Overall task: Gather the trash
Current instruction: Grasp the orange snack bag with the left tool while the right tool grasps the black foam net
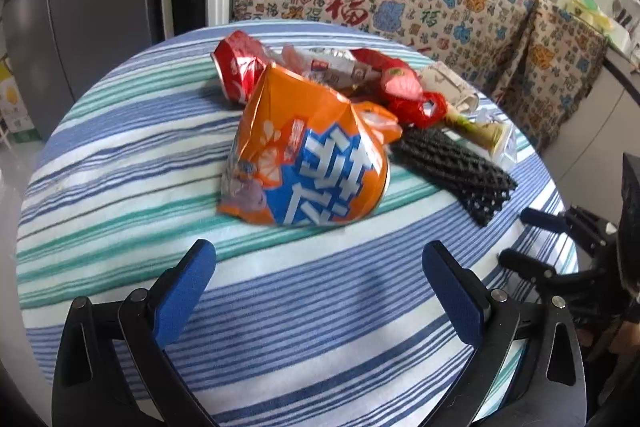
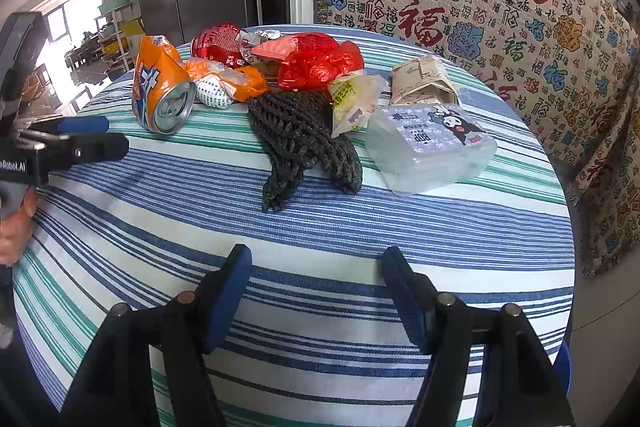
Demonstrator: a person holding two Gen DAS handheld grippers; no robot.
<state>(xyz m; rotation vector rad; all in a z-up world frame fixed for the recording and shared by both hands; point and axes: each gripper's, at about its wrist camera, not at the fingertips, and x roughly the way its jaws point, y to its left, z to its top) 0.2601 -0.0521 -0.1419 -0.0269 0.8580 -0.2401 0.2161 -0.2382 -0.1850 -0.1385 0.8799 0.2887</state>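
Both grippers, left gripper (image 1: pixel 318 281) and right gripper (image 2: pixel 316 287), hang with jaws apart and empty above bare striped tablecloth (image 2: pixel 320 227). Beyond them the trash pile lies: black mesh (image 2: pixel 304 143), crushed orange can (image 1: pixel 308 163).

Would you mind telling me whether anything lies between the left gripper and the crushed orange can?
Nothing visible does. The left gripper has its fingers spread open over bare striped tablecloth, and the orange can lies straight ahead. The other trash sits behind and to the right of it.
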